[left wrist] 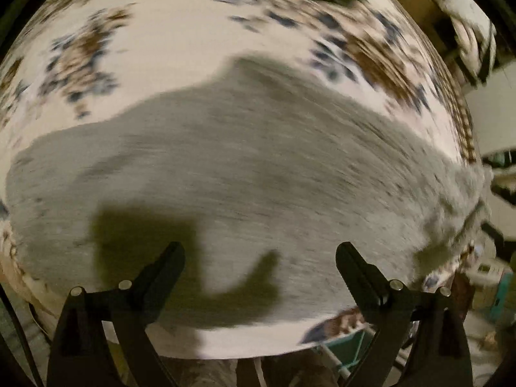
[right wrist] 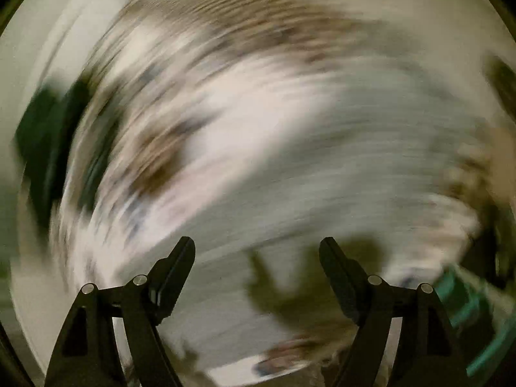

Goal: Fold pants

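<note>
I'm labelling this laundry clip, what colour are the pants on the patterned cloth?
Plain grey pants, seen best in the left wrist view, lying on a white cloth with brown-and-blue patches.

right tool [right wrist: 257, 251]: jaws apart, empty | grey pants [right wrist: 371, 148]: blurred

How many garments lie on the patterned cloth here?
1: the grey pants spread across the patterned cloth below the left tool. The right view is too blurred to rule out more.

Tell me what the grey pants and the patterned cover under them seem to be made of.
Grey pants: soft, matte fabric, possibly a fleecy knit, with no sheen and a fuzzy-looking edge at the right; motion blur leaves the weave unclear. Patterned cover: a matte white cloth printed with brown and blue blotches, lying flat; probably a woven sheet or tablecloth, though blur hides its texture.
</note>
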A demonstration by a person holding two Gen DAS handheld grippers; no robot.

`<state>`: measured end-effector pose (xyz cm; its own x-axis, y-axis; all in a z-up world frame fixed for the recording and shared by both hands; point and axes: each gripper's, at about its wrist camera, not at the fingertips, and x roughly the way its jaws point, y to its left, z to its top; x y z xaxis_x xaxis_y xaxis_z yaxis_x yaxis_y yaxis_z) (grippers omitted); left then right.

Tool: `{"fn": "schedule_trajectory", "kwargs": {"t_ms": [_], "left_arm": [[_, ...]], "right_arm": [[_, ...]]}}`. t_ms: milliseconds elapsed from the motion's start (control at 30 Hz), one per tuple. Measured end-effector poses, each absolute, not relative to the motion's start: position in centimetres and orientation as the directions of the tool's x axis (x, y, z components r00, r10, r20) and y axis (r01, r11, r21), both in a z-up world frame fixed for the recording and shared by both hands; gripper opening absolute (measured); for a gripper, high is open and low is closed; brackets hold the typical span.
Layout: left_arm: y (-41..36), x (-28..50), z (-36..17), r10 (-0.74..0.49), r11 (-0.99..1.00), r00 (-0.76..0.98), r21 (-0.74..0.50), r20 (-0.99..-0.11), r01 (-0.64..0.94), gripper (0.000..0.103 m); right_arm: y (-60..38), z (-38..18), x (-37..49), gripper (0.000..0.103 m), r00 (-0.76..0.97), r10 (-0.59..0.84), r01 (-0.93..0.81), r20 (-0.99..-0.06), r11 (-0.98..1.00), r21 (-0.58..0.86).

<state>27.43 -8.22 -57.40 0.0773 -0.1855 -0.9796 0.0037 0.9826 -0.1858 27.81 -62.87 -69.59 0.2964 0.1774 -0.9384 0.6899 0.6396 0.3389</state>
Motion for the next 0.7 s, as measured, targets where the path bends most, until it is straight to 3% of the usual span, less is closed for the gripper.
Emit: {"fn": "schedule_trajectory", "kwargs": {"t_ms": [67,167,233,300,467,567,700], "left_arm": [[-10.8,27.3,-57.8,-0.173,0.985,0.058,-0.170,-0.983,0.041,0.096],[-14.3,27.5,-58.6,-0.161,0.984,0.029,-0.159,-0.986,0.082,0.096],[-16.2,27.2,-58.7,-0.159,0.982,0.017,-0.156,-0.987,0.102,0.096],[-18.4,27.6,-59.3,-0.139,0.983,0.013,-0.136,-0.990,0.123,0.096],[-22.5,28.7,-60.4,-0.098,0.979,0.001,-0.096,-0.995,0.177,0.095],[-24.3,29.0,-60.9,-0.080,0.976,-0.003,-0.078,-0.997,0.204,0.095],[-25.9,29.3,-61.7,-0.073,0.972,-0.010,-0.073,-0.997,0.223,0.095]], "right_arm": [[-69.7,-70.3,24.2,0.082,0.334,0.144,0.781,-0.931,0.511,0.359],[-75.6,-72.1,23.4,0.082,0.364,0.123,0.797,-0.923,0.472,0.377],[-77.9,-73.6,25.0,0.075,0.398,0.170,0.775,-0.901,0.463,0.430],[-79.2,-74.3,26.6,0.007,0.351,0.151,0.771,-0.924,0.514,0.376],[-82.6,-72.1,25.4,0.007,0.349,-0.021,0.772,-0.937,0.573,0.275],[-85.6,-75.0,22.5,0.018,0.340,0.143,0.795,-0.930,0.486,0.365],[-84.4,-73.7,18.4,0.068,0.432,0.140,0.776,-0.891,0.445,0.446]]}}
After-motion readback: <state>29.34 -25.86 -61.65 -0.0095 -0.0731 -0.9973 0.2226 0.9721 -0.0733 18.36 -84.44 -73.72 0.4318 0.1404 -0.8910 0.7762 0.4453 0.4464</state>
